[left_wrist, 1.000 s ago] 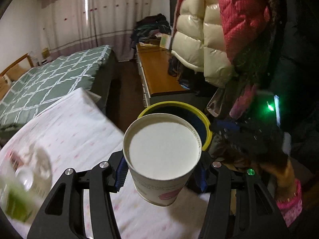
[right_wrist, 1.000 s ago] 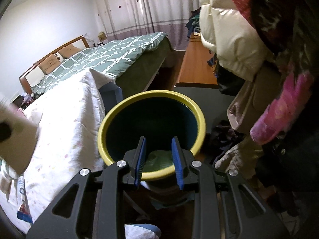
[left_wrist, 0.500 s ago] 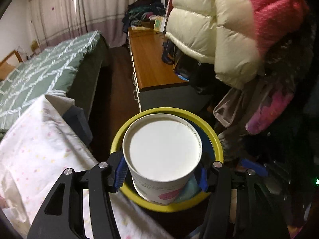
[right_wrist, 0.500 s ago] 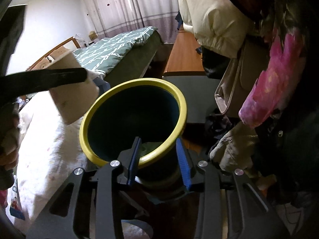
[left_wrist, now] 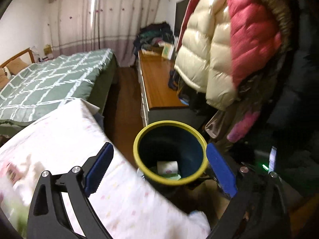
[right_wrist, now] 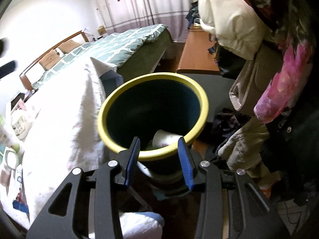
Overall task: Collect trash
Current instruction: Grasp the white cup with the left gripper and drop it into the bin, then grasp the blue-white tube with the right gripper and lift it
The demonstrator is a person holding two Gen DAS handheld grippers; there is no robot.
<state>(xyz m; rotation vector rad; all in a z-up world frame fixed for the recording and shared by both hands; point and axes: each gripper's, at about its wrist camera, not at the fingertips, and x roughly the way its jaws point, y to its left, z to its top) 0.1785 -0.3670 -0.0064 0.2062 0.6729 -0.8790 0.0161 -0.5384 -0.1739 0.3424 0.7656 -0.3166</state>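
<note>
The left gripper (left_wrist: 159,171) has its jaws opening wide, with nothing pinched between them. Just ahead of and below its fingertips stands the bin (left_wrist: 137,155), dark blue inside with a yellow rim. The paper cup (left_wrist: 167,167) lies on its side at the bottom of the bin. The right gripper (right_wrist: 159,155) is partly spread, its two blue pads straddling the near rim of the bin (right_wrist: 111,107) without pressing it. To its left lies a white flowered cloth (right_wrist: 59,119).

Green-quilted bed (left_wrist: 49,83), curtained window (left_wrist: 103,20), wooden cabinet (left_wrist: 159,83), white walls.
</note>
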